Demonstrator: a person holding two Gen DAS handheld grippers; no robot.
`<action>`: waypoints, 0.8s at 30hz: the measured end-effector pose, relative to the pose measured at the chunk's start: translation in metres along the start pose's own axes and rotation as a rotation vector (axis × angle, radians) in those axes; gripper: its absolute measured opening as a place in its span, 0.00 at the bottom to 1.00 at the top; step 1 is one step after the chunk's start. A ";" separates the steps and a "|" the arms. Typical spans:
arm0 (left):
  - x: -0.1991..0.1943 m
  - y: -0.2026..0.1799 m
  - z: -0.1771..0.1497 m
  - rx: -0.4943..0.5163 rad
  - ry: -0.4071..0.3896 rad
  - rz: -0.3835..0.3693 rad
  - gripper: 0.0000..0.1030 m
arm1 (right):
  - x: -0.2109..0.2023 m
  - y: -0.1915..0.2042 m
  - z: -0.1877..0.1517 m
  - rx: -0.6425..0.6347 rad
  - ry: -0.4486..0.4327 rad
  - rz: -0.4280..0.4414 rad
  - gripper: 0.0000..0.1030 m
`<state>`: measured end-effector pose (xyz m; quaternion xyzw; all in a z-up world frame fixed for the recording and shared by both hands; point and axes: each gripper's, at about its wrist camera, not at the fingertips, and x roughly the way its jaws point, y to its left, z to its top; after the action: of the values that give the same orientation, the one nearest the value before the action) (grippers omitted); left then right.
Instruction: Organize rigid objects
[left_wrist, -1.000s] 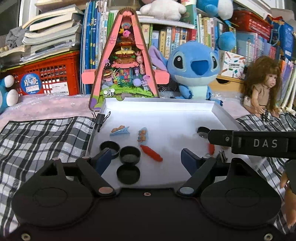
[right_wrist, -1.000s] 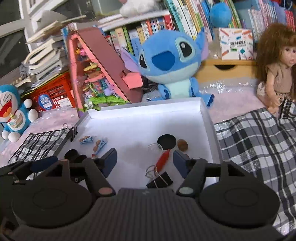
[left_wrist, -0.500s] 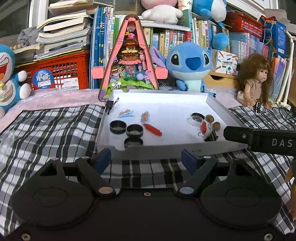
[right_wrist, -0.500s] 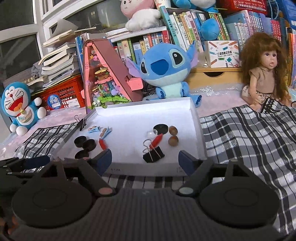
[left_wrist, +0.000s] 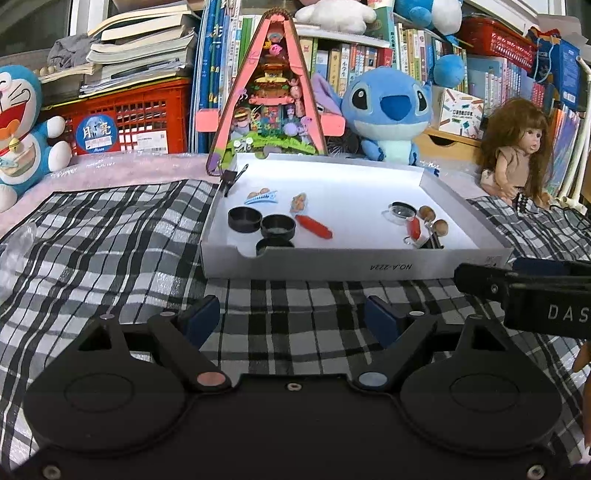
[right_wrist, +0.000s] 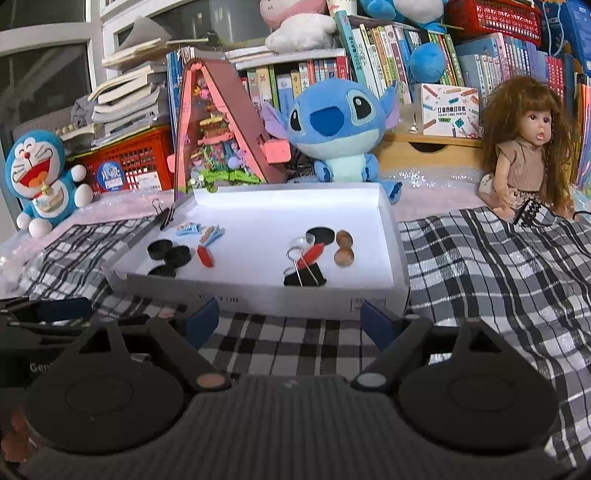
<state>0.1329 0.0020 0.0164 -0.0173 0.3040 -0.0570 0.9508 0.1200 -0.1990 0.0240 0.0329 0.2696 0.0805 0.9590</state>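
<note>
The left claw (left_wrist: 291, 317) hung over the checked cloth (left_wrist: 110, 236) on the bench, its blue-padded jaws spread wide with nothing between them. The white tray (left_wrist: 354, 264) lay just beyond its tips, apart from them. In the tray's near-left part sat three black round caps (left_wrist: 260, 230), clustered and touching, with a red cylinder (left_wrist: 314, 226) just to their right. Farther back lay a blue hair clip (left_wrist: 260, 198) and a second small clip (left_wrist: 298, 202). A black binder clip (left_wrist: 229, 177) gripped the tray's far-left corner.

The right claw (right_wrist: 291, 321) was likewise parted and empty, held over the cloth near the tray's front wall (right_wrist: 258, 293). Ahead of it, in the tray's right half, a black binder clip with wire handles (right_wrist: 304, 275) lay nearest, a red piece (right_wrist: 312, 254) resting against it, a black disc (right_wrist: 320, 234) behind, and two brown nuts (right_wrist: 343, 247) just right of those. The left claw's dark body (right_wrist: 44, 317) showed at the near left edge.
</note>
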 end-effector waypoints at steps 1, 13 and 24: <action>0.001 0.001 -0.001 -0.002 0.003 0.005 0.82 | 0.001 0.000 -0.002 -0.001 0.005 -0.004 0.88; 0.016 0.004 -0.011 -0.017 0.033 0.052 0.89 | 0.023 0.006 -0.028 -0.053 0.075 -0.052 0.93; 0.022 -0.001 -0.010 0.011 0.056 0.108 0.98 | 0.030 0.007 -0.029 -0.042 0.109 -0.076 1.00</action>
<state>0.1446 -0.0021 -0.0048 0.0057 0.3307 -0.0077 0.9437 0.1291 -0.1866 -0.0153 -0.0018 0.3208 0.0514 0.9458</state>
